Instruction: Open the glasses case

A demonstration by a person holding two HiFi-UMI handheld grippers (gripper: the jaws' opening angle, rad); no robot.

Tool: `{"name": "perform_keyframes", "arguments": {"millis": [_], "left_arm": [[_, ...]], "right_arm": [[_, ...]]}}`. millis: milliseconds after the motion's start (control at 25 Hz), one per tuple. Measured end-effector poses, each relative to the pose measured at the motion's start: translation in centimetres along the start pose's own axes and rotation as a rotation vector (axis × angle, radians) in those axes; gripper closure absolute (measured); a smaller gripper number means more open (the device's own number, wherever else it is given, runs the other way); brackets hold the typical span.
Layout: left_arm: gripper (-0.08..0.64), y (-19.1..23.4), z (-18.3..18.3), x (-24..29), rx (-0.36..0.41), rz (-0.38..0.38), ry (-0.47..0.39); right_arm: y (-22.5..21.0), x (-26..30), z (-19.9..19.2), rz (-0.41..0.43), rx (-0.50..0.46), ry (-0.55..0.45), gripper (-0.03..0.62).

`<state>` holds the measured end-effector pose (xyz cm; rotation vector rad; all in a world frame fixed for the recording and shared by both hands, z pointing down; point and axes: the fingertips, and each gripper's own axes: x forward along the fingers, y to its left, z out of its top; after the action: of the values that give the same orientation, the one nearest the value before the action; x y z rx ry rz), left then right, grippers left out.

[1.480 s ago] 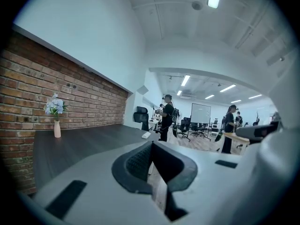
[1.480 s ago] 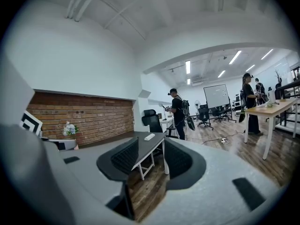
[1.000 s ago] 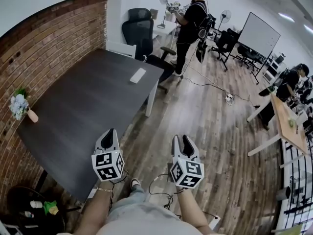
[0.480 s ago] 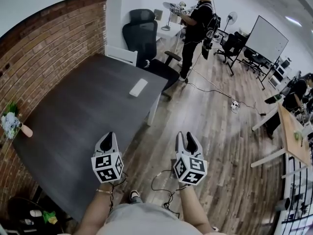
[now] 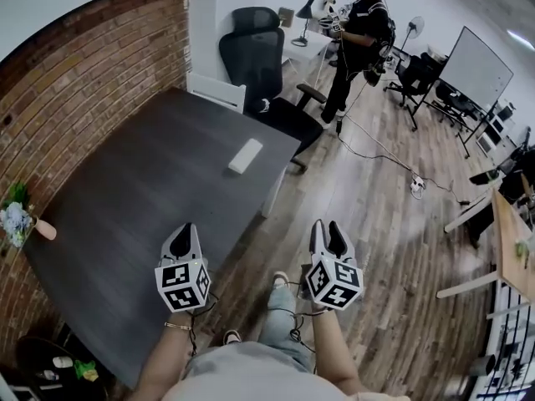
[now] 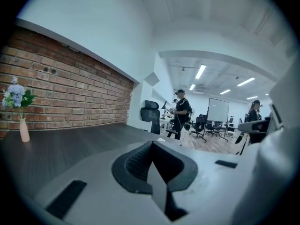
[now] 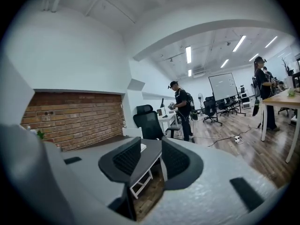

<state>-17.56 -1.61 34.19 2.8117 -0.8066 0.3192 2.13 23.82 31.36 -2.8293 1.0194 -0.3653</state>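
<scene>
On dark table (image 5: 125, 199), glasses case (image 5: 245, 155), clear overhead, sliver past right claw (image 7: 151, 146)

Open surface runs across the dark wood-grain table (image 5: 125, 199) from its near edge to the white oblong glasses case (image 5: 245, 155). A small pink vase of pale flowers (image 5: 17, 218) stands by the red brick wall (image 5: 75, 82). A black high-backed office chair (image 5: 255, 57) stands beyond the table's far end.

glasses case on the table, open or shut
Shut, it seems: the glasses case lies flat on the table as one white block, no lid raised.
</scene>
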Motion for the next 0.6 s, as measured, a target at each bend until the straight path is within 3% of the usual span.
{"name": "perform_keyframes", "arguments": {"millis": [600], "left_arm": [[0.555,-1.9,3.8,16.1,-0.081,0.255,-0.004]], "right_arm": [[-3.2,24.5,4.9,0.249,-0.054,0.074,0.451]]}}
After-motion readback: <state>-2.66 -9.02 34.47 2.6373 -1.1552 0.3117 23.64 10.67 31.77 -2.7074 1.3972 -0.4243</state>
